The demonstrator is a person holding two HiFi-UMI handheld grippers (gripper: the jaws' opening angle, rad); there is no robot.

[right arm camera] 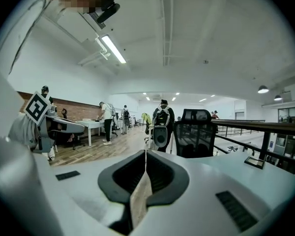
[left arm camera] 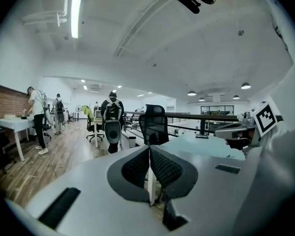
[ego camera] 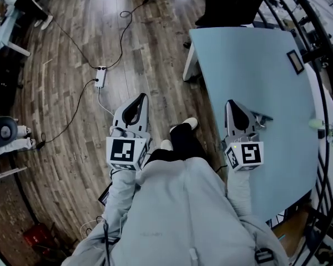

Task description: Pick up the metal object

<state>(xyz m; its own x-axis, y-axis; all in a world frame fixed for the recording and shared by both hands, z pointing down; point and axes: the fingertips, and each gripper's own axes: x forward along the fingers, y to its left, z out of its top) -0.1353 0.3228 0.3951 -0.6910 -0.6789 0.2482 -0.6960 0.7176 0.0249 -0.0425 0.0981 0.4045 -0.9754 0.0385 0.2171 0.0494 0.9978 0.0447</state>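
— Grey sleeves (ego camera: 240, 195) were seen closest, each ending in a marker cube. The right gripper (ego camera: 231, 104) was held over the surface (ego camera: 255, 60), and the left gripper (ego camera: 140, 100) out over the floor (ego camera: 155, 65).

— And how were the fingers set?

— Both pairs were found pressed together, with nothing between them. The right fingers (right arm camera: 160, 173) were met along a single seam in the right gripper view, and the left fingers (left arm camera: 137, 168) likewise in the left gripper view.

— Where was the metal object placed?

— The metal object (ego camera: 262, 117) was seen lying on the surface just beside the right gripper, to its right and a little back from its tips. Whether it was touched could not be told. It was well apart from the left gripper.

— How should the step be done well, then?

— The pickup was judged not yet begun. The right fingers would need to be opened first. They would then need to be tipped down, since they were pointed level across the room and not at the surface. The object looked low and flat, so it should be straddled squarely before the fingers are closed. With a shallow or off-centre approach it could be pushed along the smooth surface and not caught.
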